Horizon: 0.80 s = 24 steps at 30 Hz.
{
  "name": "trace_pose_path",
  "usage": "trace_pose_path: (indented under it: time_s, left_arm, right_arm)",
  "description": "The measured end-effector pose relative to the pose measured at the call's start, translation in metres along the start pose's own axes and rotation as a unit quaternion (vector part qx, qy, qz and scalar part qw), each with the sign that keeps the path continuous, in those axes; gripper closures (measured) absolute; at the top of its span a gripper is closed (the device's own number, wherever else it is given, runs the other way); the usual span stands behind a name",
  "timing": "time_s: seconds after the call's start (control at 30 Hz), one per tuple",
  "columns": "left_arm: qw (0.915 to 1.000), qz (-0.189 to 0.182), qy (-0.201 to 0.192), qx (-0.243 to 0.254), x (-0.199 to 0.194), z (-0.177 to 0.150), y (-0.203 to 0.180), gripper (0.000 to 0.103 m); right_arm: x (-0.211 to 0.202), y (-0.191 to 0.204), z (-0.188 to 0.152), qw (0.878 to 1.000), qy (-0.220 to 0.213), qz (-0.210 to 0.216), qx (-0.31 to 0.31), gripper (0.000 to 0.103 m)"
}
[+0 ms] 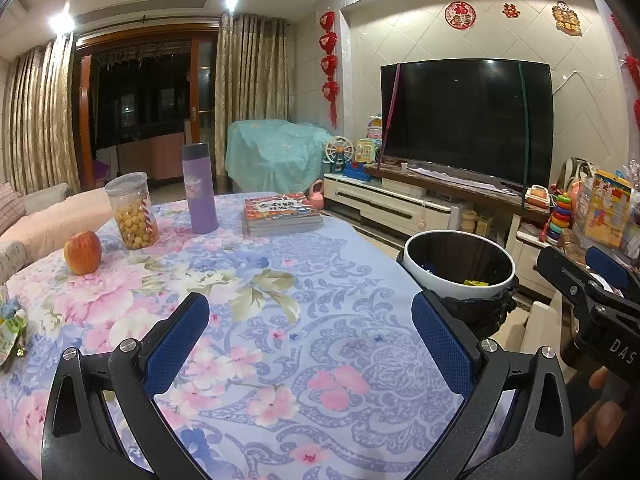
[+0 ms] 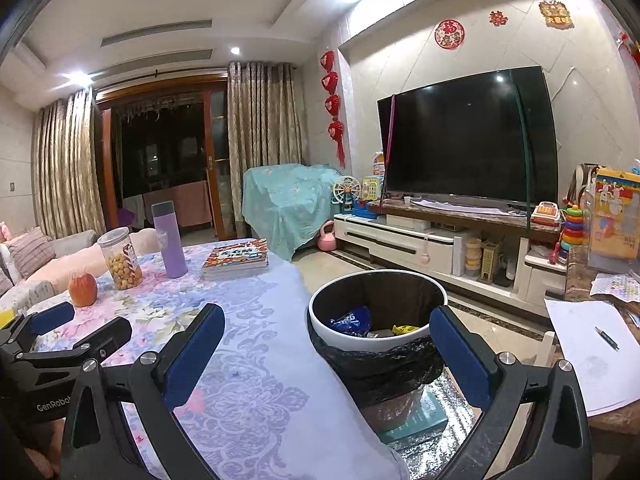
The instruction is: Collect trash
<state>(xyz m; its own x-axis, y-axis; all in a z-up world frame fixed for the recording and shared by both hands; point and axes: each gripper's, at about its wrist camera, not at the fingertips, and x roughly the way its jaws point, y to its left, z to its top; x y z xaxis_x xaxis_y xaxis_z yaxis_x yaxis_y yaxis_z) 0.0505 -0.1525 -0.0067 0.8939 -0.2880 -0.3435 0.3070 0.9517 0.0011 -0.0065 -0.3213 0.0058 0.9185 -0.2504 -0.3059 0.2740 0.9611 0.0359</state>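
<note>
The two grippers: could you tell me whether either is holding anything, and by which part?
Neither holds anything: the left gripper and the right gripper are both open, with nothing between their pads.

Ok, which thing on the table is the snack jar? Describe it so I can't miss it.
Start at the floral-cloth table and look to its far left side. Between the apple and the tall purple flask stands the snack jar: the only clear container, half full of yellow balls.
</note>
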Motion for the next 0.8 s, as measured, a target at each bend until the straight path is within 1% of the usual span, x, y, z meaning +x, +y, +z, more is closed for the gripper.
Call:
trace_pose_path:
  time_s: [0.5, 0.8]
  left_arm:
    - [1.0000, -0.003, 0.002, 0.001, -0.0004, -0.0018, 0.0005, 0.000]
    - [0.9999, -0.005, 0.011, 0.000, 0.0052, -0.0041, 0.0065, 0.000]
  right_arm:
    - [0.0002, 0.0018, 0.0004, 1.000, 0.000, 0.002, 0.002, 0.000]
    - [0.0036, 0.0043, 0.0008, 1.000, 0.006, 0.006, 0.002, 0.000]
